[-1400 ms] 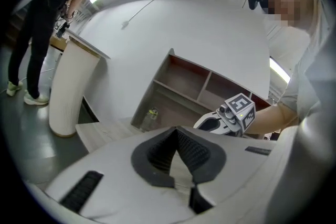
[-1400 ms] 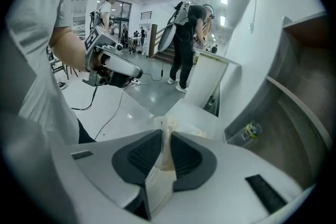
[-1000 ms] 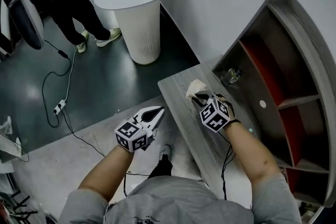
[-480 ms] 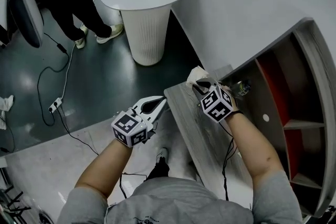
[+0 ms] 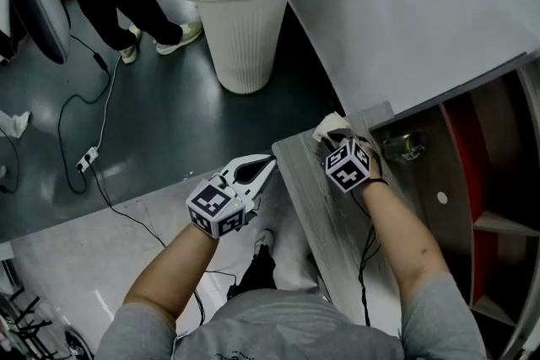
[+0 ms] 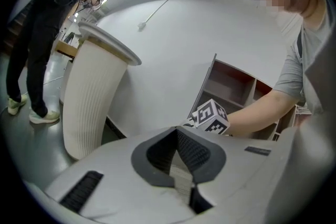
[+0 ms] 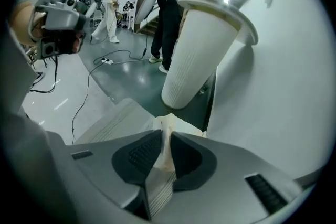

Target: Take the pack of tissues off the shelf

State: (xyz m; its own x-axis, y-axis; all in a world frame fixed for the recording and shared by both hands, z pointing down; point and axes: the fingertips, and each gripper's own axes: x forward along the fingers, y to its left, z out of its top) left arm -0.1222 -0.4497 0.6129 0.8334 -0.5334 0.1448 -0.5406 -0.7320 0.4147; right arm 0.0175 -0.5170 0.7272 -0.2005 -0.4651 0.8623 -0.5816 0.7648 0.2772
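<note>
Cream-white pack of tissues (image 5: 331, 127) clamped between the 2 jaws of the right tool (image 5: 332, 142), pads pressed on both faces of the soft wrapper, upper part of the pack protruding past the tips. Right tool angled steeply downward over the far end of the grey wood-grain counter (image 5: 325, 215); contact between pack and counter not determinable from any view. Shelf (image 5: 472, 110) with red back panels at the right edge of the head view, just beside the counter; pack fully outside its compartments, near the front corner. Small clear object (image 5: 405, 146) in the shelf compartment nearest the right tool, untouched. Left tool (image 5: 270, 162) held roughly level beyond the counter's left edge, above the pale floor, jaws closed tip to tip on nothing. White ribbed pedestal (image 5: 246, 38) on the dark floor beyond, well apart from both tools; legs of 1 bystander (image 5: 135, 0) at upper left. Step in hand, by judgement: carry-away after extraction, with removal from the shelf essentially complete. Next move, by judgement: descent of the right tool to a bare part of the counter, then release by parting of the jaws; firm hold needed until support from below, given the soft, easily crumpled wrapper. No evident role for the left tool beyond standby.
</note>
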